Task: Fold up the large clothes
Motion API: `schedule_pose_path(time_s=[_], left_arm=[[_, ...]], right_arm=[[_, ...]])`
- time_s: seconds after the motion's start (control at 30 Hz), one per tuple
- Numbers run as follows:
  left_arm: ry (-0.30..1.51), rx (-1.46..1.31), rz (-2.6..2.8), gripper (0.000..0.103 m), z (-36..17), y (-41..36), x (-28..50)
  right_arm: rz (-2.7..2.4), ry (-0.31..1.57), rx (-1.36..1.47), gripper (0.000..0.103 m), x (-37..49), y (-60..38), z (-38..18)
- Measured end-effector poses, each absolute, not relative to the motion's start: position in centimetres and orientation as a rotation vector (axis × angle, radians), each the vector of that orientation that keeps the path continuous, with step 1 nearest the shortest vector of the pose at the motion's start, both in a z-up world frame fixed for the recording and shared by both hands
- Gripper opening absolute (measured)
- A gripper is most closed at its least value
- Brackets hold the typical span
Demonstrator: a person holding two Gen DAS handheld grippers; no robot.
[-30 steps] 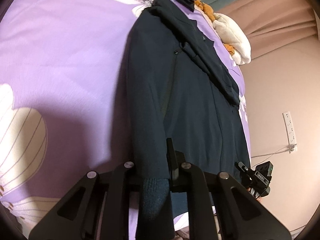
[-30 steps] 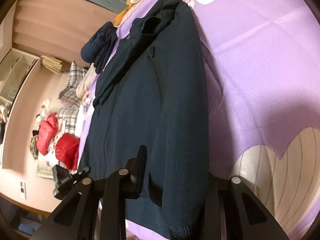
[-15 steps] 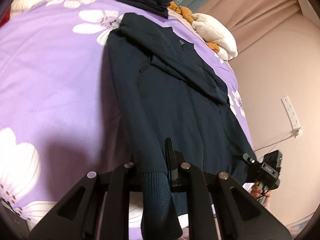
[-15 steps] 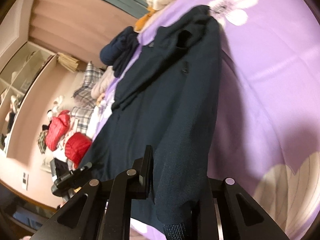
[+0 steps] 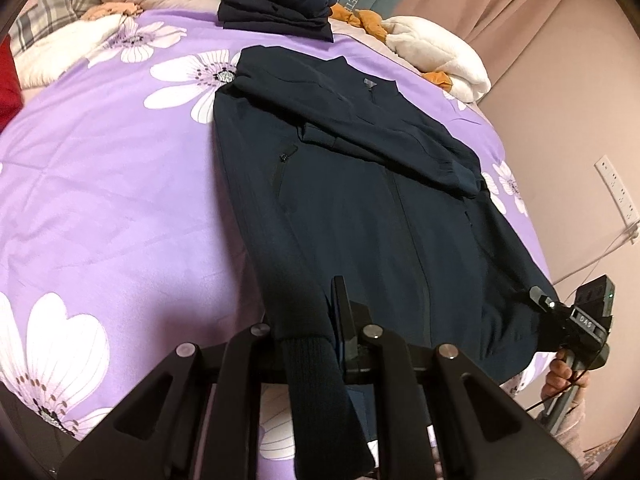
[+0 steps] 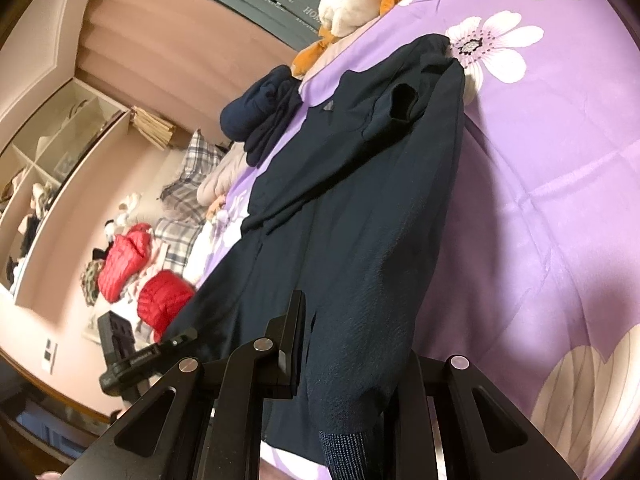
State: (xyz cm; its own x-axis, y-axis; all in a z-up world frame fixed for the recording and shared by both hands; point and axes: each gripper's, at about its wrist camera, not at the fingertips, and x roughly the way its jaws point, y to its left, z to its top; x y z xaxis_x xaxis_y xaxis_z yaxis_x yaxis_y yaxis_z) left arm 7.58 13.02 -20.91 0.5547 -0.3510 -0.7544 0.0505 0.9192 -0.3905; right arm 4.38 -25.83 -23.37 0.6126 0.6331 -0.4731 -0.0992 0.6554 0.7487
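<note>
- I'm in a bedroom at home: a bed (image 5: 120, 200) with a purple flowered cover spreads ahead of my tongs.
- Far beyond lie pillows (image 5: 436, 52).
- Left of my right tongs, open shelves (image 6: 52, 152) and heaped clothes (image 6: 132, 264).

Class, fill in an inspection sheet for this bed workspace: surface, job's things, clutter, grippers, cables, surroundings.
Surface: purple floral bedspread.
Job's things: navy jacket lying flat, one sleeve folded across its chest.
Clutter: folded navy clothes, cream blanket, red padded jackets.
Grippers: left gripper shut on a sleeve cuff; right gripper shut on the other sleeve.
Cables: cord to wall socket.
Surroundings: curtain, shelves.
</note>
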Motion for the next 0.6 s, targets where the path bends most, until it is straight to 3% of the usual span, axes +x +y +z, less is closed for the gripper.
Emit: schedule_pose_path(time_s=[0.6], left_arm=[[0.93,-0.294,-0.209,0.013,-20.71,12.52,6.95]], right_arm=[[0.455,0.815,0.744,0.021,4.23,-25.74,-23.44]])
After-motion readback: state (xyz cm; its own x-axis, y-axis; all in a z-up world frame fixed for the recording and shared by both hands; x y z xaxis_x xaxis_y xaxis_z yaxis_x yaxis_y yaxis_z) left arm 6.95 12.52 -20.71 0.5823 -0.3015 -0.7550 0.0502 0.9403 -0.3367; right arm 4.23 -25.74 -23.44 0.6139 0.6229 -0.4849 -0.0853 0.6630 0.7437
